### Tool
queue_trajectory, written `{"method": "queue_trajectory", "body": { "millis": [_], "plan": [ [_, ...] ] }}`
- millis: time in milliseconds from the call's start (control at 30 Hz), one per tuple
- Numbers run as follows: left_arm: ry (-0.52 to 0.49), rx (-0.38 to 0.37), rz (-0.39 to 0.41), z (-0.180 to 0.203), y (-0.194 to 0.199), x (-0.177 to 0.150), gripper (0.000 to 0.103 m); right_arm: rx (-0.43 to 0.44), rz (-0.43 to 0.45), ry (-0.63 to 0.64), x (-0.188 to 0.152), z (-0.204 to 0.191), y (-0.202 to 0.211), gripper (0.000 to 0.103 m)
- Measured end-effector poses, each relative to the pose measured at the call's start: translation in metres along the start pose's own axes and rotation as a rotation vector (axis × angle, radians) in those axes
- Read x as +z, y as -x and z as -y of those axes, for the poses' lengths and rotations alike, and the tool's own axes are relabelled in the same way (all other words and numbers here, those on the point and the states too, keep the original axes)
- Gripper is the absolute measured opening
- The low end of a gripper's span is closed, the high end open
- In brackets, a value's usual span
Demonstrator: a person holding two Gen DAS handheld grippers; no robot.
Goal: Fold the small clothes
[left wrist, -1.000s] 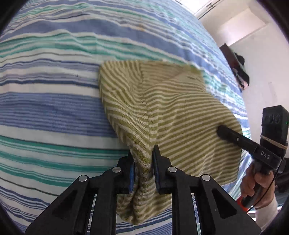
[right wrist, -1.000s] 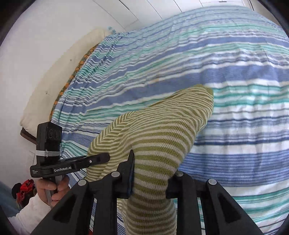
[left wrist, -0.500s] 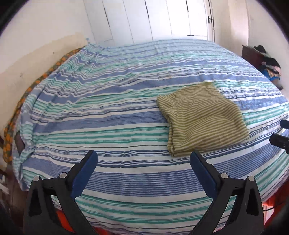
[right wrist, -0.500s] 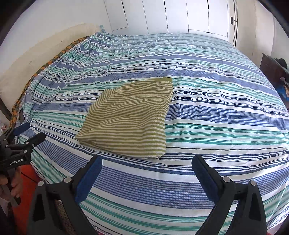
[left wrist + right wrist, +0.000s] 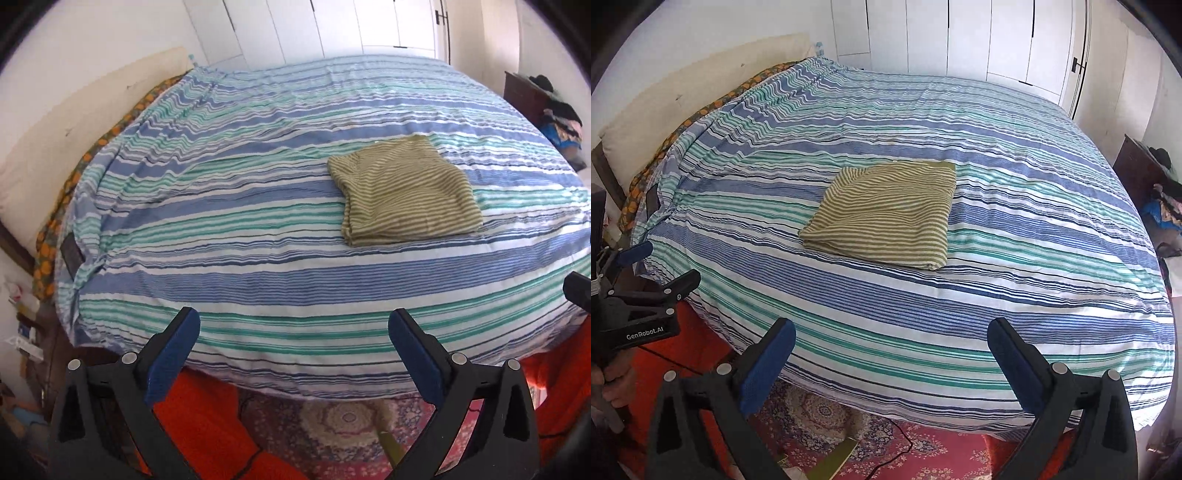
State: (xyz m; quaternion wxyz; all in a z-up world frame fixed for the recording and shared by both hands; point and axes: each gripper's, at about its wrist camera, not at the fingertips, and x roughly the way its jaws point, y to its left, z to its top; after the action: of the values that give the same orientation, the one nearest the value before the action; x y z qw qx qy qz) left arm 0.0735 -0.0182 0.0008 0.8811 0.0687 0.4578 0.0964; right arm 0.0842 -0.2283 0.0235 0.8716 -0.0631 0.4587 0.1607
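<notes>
One folded garment (image 5: pixel 886 214), striped olive and cream, lay flat on the bed (image 5: pixel 1015 280), squared into a compact packet with its thick folded edge toward me. It sat near the middle of the mattress, on the blue, green and white striped sheet (image 5: pixel 221 229), touching nothing but the cloth beneath it. From my left wrist view it lay up and to the right; from my right wrist view it lay nearly straight ahead.

My left gripper (image 5: pixel 293 332) hung well apart from the garment, out past the near edge of the bed, its jaws spread wide with nothing between the blue pads (image 5: pixel 173 350). My right gripper (image 5: pixel 892 350) hung likewise off the near edge; its jaws were opening and already stood wide, with nothing between them. In the right wrist view my left gripper showed at the far left, held in my hand (image 5: pixel 613 384), its fingers parted.

Below the mattress edge lay a patterned red rug (image 5: pixel 923 454) and some bright orange fabric (image 5: pixel 207 417). White wardrobe doors (image 5: pixel 960 37) stood behind the bed, a cream headboard cushion (image 5: pixel 701 85) ran along its left side, and a heap of clothes (image 5: pixel 561 122) sat on dark furniture at the right
</notes>
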Motion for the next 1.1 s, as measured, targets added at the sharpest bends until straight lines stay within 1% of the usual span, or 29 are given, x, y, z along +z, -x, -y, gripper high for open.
{"method": "queue_trajectory", "body": {
  "millis": [100,133,200,267,333,533,667,900,1100],
  "plan": [
    [0.009,-0.051,-0.037,0.001,0.005,-0.003,0.102,0.056,-0.036,0.003,-0.005,-0.008,0.005,0.102],
    [0.013,-0.073,-0.046,0.001,0.007,-0.006,0.102,0.063,-0.048,0.012,-0.006,-0.012,0.007,0.102],
    [0.016,-0.093,-0.063,0.002,0.010,-0.009,0.102,0.062,-0.062,0.038,-0.009,-0.020,0.011,0.102],
    [0.004,-0.090,-0.083,0.004,0.012,-0.011,0.102,0.061,-0.068,0.060,-0.011,-0.025,0.016,0.102],
    [-0.007,-0.072,-0.091,0.005,0.015,-0.013,0.102,0.056,-0.071,0.069,-0.010,-0.030,0.019,0.102],
    [0.012,-0.036,-0.079,-0.002,0.026,-0.009,0.102,0.019,-0.041,0.069,-0.002,-0.035,0.027,0.102],
    [0.016,-0.044,-0.076,0.000,0.029,-0.006,0.102,-0.015,-0.026,0.067,0.001,-0.033,0.033,0.102],
    [-0.001,-0.106,-0.094,0.011,0.030,-0.002,0.102,-0.032,-0.069,0.067,0.002,-0.027,0.036,0.102],
    [-0.014,-0.123,-0.102,0.016,0.029,-0.002,0.102,-0.047,-0.074,0.065,0.004,-0.025,0.040,0.102]
  ]
}}
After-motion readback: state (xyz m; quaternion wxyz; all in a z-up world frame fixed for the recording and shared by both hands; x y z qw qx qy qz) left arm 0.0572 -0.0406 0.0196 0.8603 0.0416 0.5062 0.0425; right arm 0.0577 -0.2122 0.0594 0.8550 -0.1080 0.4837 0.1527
